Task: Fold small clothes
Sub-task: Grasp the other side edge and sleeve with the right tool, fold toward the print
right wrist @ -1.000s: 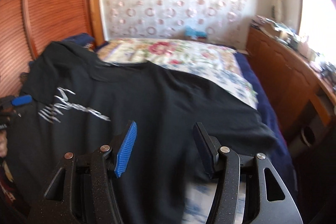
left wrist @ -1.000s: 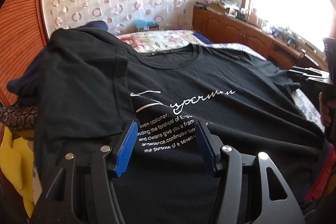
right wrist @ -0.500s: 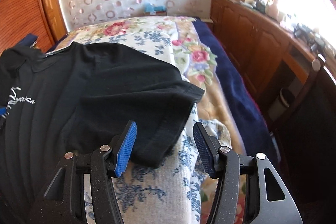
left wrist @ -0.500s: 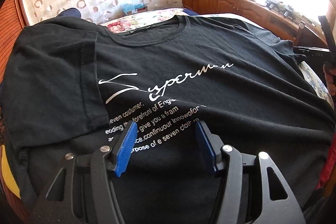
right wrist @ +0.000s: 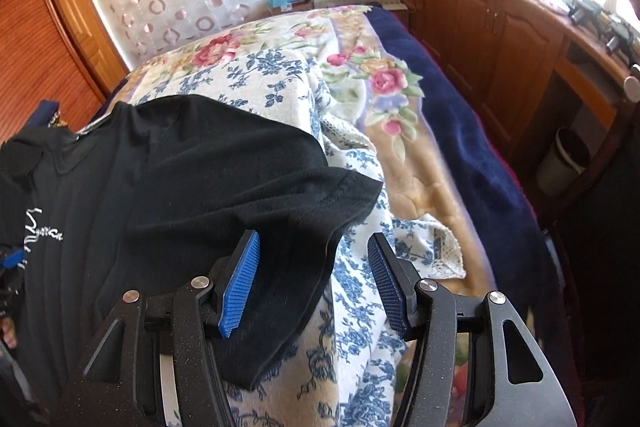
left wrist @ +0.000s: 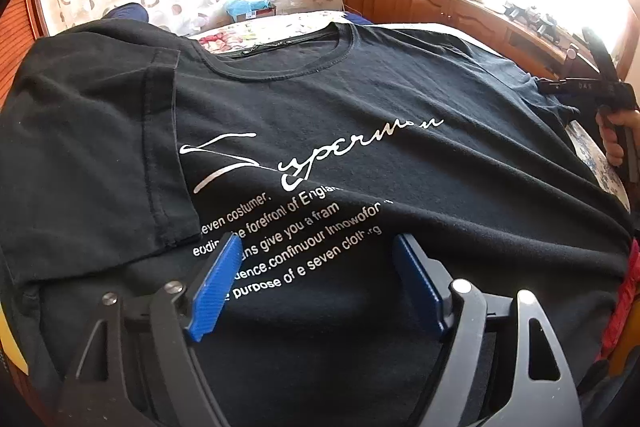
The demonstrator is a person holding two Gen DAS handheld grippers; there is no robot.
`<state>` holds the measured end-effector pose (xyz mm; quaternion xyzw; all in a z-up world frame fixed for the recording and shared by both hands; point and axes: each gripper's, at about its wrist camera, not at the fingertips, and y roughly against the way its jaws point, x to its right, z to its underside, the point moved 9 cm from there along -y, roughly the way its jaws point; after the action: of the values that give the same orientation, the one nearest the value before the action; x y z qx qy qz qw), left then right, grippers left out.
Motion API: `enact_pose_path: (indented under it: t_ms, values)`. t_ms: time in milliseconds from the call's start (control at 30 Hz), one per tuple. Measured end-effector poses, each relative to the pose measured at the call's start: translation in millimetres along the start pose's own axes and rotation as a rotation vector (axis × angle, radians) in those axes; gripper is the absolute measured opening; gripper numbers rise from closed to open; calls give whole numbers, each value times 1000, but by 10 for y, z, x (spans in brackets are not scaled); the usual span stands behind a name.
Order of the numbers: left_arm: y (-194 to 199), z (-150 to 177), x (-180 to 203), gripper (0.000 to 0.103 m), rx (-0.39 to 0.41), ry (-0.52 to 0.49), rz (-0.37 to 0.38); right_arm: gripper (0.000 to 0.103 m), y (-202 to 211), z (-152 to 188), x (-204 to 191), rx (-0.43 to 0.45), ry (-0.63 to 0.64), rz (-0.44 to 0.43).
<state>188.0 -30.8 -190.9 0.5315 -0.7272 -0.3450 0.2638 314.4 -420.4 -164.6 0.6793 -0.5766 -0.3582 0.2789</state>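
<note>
One fold appears to be in place so far: the black T-shirt (left wrist: 360, 115) lies face up across the floral bedspread (right wrist: 288, 99), collar toward the far side, and its left sleeve (left wrist: 92, 163) is turned in over the chest, its hem just touching the start of the white printed lettering (left wrist: 288, 227). The right sleeve (right wrist: 304, 203) still lies spread out flat on the blue-flowered cloth, its cuff pointing right toward the navy blanket (right wrist: 472, 155). The left gripper (left wrist: 316, 279) hangs over the lower chest print with its blue pads spread wide and nothing between them. The right gripper (right wrist: 314, 283) is likewise released, jaws apart; the sleeve's lower edge runs between them, but they have not closed on it. By my reading, the task is early: the right sleeve wants folding inward to match the left, then the body needs doubling from hem toward collar. A wooden cabinet (right wrist: 480, 19) runs along the far right wall, well apart from the work.
</note>
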Motion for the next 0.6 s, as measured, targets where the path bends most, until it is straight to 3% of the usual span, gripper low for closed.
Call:
enact_pose_path:
  t_ms: [67, 133, 200, 300, 467, 600]
  values:
    - [-3, -3, 3, 78, 0, 1, 2, 50, -1, -19, -28, 3, 6, -4]
    - [-7, -3, 5, 79, 0, 1, 1, 38, -2, -49, -48, 11, 16, -7]
    - [-6, -3, 4, 79, 0, 1, 2, 16, 30, -90, -97, 32, 44, 9]
    - [-6, -3, 3, 79, 0, 1, 2, 4, 94, -125, -243, 65, 101, 13]
    - [-5, 0, 9, 79, -1, 1, 4, 2, 267, -176, -691, 102, 206, -40]
    - [-9, -2, 9, 80, -1, 1, 4, 2, 501, -281, -1312, 164, 292, -131]
